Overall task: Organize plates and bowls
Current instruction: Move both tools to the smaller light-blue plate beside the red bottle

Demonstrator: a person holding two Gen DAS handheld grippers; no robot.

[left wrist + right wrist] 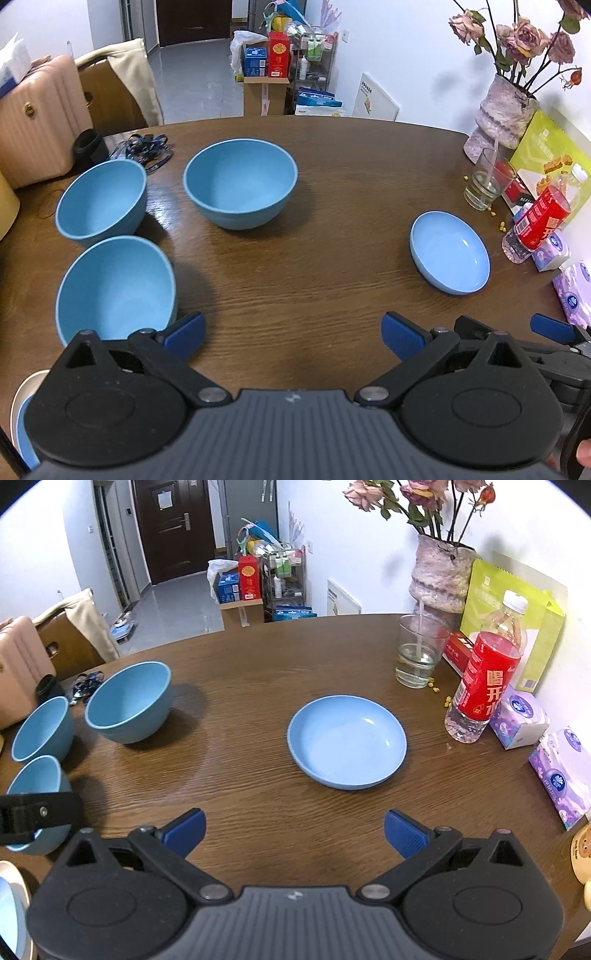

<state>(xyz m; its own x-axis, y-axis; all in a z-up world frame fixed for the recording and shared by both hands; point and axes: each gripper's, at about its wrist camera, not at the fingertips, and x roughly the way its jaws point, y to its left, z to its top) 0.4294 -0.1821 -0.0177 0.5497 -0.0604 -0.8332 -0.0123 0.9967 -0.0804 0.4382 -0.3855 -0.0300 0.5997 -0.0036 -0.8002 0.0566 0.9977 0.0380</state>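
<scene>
- A person is holding two handheld grippers low over a brown wooden table, one in each hand, and both are hanging above the near edge with nothing in them.
- The left gripper is keeping its blue-padded fingers spread wide apart, gripping nothing; bare wood is showing between them.
- The right gripper is also holding its fingers spread wide and empty, and it is pointing straight at a shallow blue plate, probably because that is the piece it is lined up to take.
- The plate is sitting alone and flat toward the right side of the table, well apart from the bowls, with open wood on its near side that is leaving room for a gripper to come in over the rim.
- Three deep blue bowls are standing upright and separate on the left: a far bowl toward the middle, a left bowl behind, and a near bowl just beside the left gripper's left finger.
- None of the bowls is nested in another, so the sorting appears to be at its very beginning; the near bowl seems the handiest first pick for the left gripper.
- A drinking glass, a red-labelled water bottle, a vase of dried roses and tissue packs are crowding the right edge, near the plate, so a wide swing there is risking a knock.
- At the bottom left corner, the pale rim of another dish is peeking out from behind the gripper; what it is cannot be told.
</scene>
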